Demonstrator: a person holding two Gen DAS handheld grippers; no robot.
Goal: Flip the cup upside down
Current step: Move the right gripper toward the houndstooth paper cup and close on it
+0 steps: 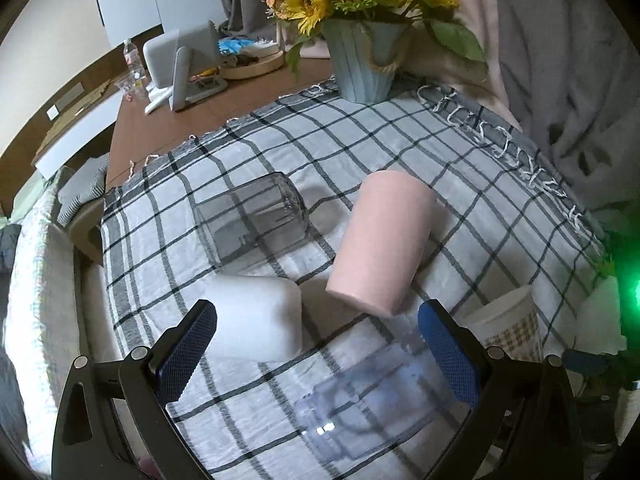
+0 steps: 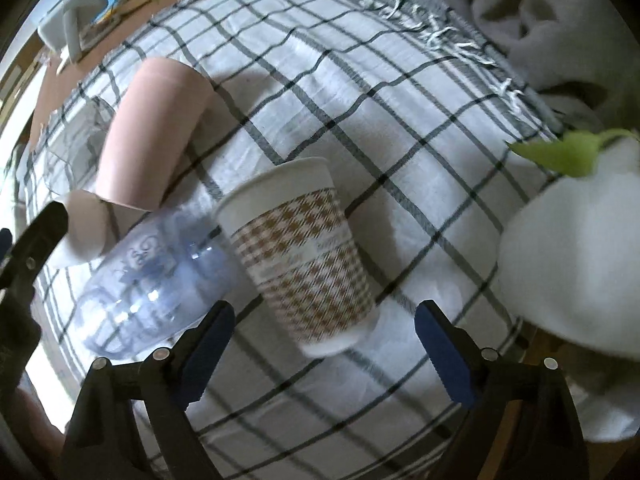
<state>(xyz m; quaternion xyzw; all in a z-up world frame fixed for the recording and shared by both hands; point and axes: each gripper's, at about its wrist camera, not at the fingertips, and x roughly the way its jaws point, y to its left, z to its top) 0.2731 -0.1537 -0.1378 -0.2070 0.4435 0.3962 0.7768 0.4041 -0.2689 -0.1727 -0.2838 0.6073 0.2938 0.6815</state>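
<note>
Both claws hang released. The right claw point(image 2: 324, 340) faces the houndstooth cup point(image 2: 304, 256); best to clench mid-body squarely, clear of the clear cup point(image 2: 152, 284) at its left, before turning it.

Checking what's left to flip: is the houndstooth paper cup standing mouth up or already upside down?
Seemingly upside down: the houndstooth paper cup widens toward the checked cloth, a flat closed end on top. Neither gripper touches it.

Both views are daylit and rather soft, with strong fisheye bending and black corners. The pink cup point(image 1: 382, 240) throws a soft shadow on the cloth point(image 1: 400, 140). A green glare (far right edge) spoils the left view. The right view is dimmer and motion-blurred, mostly on the paper cup point(image 2: 304, 256).
</note>
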